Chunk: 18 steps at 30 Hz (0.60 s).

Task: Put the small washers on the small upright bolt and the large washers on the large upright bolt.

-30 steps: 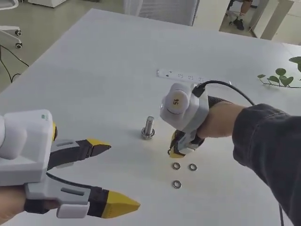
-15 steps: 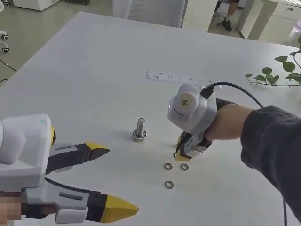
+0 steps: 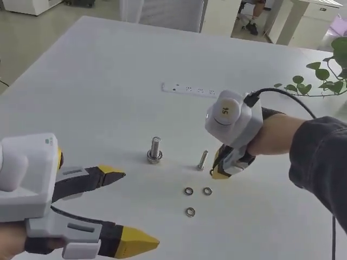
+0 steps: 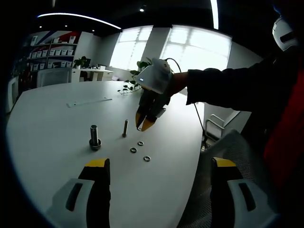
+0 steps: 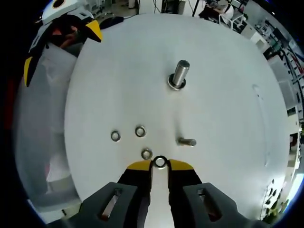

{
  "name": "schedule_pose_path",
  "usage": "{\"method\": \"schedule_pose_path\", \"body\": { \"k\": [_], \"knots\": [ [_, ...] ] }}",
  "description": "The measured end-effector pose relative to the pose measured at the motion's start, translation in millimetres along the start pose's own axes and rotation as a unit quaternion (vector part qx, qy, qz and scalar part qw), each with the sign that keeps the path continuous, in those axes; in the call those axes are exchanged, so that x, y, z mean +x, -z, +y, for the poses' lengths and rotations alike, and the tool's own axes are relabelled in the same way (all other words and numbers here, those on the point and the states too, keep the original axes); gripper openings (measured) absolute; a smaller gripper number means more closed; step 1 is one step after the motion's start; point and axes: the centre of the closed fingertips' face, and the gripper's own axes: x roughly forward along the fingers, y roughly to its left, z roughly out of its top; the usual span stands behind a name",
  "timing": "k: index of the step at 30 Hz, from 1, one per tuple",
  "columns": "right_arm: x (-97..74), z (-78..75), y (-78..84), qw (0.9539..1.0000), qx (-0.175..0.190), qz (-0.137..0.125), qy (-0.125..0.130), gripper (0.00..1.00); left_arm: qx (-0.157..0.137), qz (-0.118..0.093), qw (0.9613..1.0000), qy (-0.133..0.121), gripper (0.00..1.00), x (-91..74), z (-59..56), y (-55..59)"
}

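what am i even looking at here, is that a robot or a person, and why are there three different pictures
There is no robot here. A person holds a hand-held gripper in each hand, a two-jaw pincer with yellow tips. The head view comes from a camera on the person's head, looking down at a white table. The two round pictures come from cameras riding on the grippers, each looking along its own jaws.

The left hand-held gripper is open and holds nothing. The right hand-held gripper is pinched shut on a washer, a small metal ring.

On the table stand a large bolt, with a ring at its base, and a thinner small bolt, both upright. Three loose washers lie near them. Farther back are a power strip and a plant.
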Motion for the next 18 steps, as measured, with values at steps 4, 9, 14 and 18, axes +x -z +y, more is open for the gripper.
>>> {"method": "schedule_pose_path", "body": {
  "k": [4,9,14,18],
  "knots": [
    [-7.7,-7.3,1.2,0.9999,0.006,-0.004,0.008,0.13,0.000,0.000,1.0000,0.000,0.87,-0.1,-0.1,0.2],
    [-15.4,-10.9,-0.6,0.9998,0.005,-0.005,0.017,0.13,0.000,0.001,1.0000,-0.002,0.87,-0.8,-0.1,0.6],
    [-23.6,-15.4,-7.2,0.9997,-0.001,-0.006,0.023,0.13,-0.001,-0.001,1.0000,-0.003,0.87,-1.5,0.4,0.2],
    [-28.2,-19.4,-14.4,0.9995,-0.008,-0.008,0.029,0.13,-0.001,-0.002,1.0000,-0.006,0.87,-2.4,1.6,0.6]
  ]
}}
